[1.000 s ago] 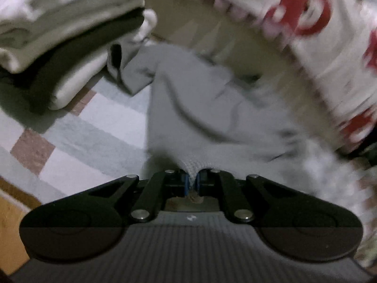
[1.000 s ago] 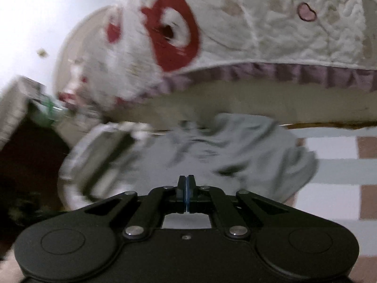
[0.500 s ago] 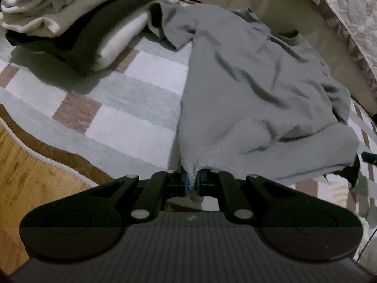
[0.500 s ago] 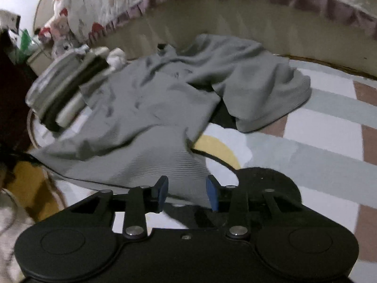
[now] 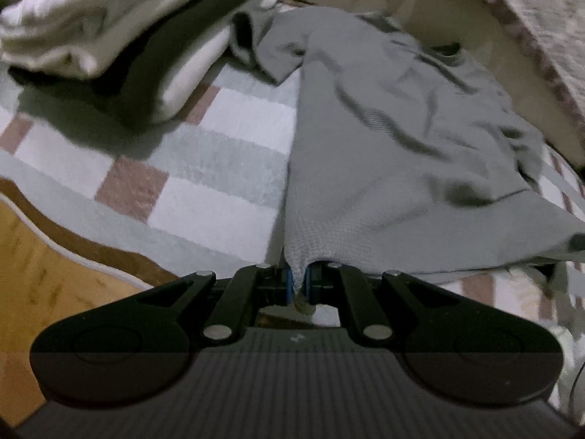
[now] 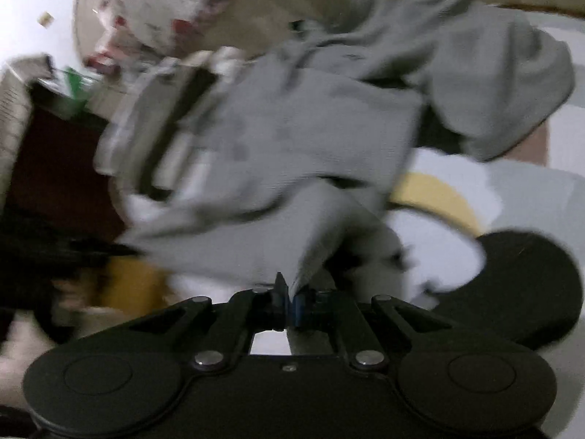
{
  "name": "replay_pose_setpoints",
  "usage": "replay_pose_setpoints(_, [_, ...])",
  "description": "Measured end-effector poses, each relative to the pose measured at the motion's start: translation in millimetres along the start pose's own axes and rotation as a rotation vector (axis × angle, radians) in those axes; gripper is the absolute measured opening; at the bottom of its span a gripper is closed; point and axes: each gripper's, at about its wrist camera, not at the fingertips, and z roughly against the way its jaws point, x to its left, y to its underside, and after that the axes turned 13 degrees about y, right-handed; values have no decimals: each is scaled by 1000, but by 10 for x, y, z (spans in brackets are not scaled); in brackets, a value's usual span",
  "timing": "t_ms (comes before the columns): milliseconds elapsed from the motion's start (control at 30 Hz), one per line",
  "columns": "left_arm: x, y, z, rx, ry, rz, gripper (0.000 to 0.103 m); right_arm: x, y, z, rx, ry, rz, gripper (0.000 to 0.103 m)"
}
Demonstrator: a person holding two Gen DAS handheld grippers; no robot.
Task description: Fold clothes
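grey shirt [image 5: 395, 146] lies crumpled on the checked rug [image 5: 204, 168], its far end up by the bed's side. the left gripper [image 5: 299, 285] is pinched tight on one bottom corner. the right gripper [image 6: 290, 301] is pinched on the other, with only a thin bit of cloth between its pads. that thin bit could slip out if the person pulls hard, and the shirt would flop down again. the pile of folded clothes [image 5: 128, 25] sits just beside the shirt's sleeve, so a big swing could knock it over. open rug lies on the near side, before the wood floor [image 5: 44, 256].
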Motion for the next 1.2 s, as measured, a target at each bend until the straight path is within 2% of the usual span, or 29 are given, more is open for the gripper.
replay_pose_setpoints(33, [-48, -10, 115, 11, 26, -5, 6, 108, 25, 183, 43, -39, -17, 6])
replay_pose_setpoints(100, [-176, 7, 324, 37, 35, -59, 6, 359, 168, 513, 112, -69, 49, 6])
replay_pose_setpoints(200, [-297, 117, 387, 105, -61, -166, 6, 503, 454, 731, 205, -22, 106, 6])
replay_pose_setpoints(267, [-253, 225, 224, 169, -116, -182, 6, 405, 608, 609, 247, 19, 87, 6])
replay_pose_setpoints(367, [-160, 399, -108, 265, -144, -179, 6, 212, 805, 261, 287, 126, 72, 6])
replay_pose_setpoints(433, [-146, 495, -241, 291, -185, -205, 6, 160, 916, 96, 317, 158, 68, 6])
replay_pose_setpoints(500, [-212, 535, -205, 265, -224, -248, 6, 160, 1009, -6, 346, 161, 67, 6])
replay_pose_setpoints(633, [-403, 557, 16, 232, -222, -310, 6, 278, 1016, 260, 304, 86, 86, 6])
replay_pose_setpoints(733, [-381, 622, -112, 289, -243, -312, 6, 265, 1002, 303, 299, 116, 110, 6])
replay_pose_setpoints(833, [-333, 711, -322, 354, -261, -313, 6, 199, 1062, 90, 360, 180, 121, 6])
replay_pose_setpoints(933, [-340, 713, -246, 360, -238, -309, 7, 246, 1119, 44, 378, 197, 210, 6])
replay_pose_setpoints(1000, [-344, 709, -142, 373, -261, -312, 14, 273, 1104, 112, 367, 219, 243, 11])
replay_pose_setpoints(1033, [-364, 707, -81, 361, -302, -327, 17, 268, 1097, 150, 364, 227, 250, 15])
replay_pose_setpoints(1067, [-396, 705, -15, 336, -357, -350, 21, 245, 1088, 203, 355, 238, 251, 36])
replay_pose_setpoints(1100, [-428, 683, 61, 293, -388, -364, 21, 203, 1050, 284, 331, 260, 247, 46])
replay_pose_setpoints(1133, [-455, 624, 139, 228, -385, -355, 21, 171, 991, 373, 291, 278, 243, 52])
replay_pose_setpoints(1200, [-499, 462, 263, 90, -343, -303, 26, 66, 806, 598, 178, 291, 213, 52])
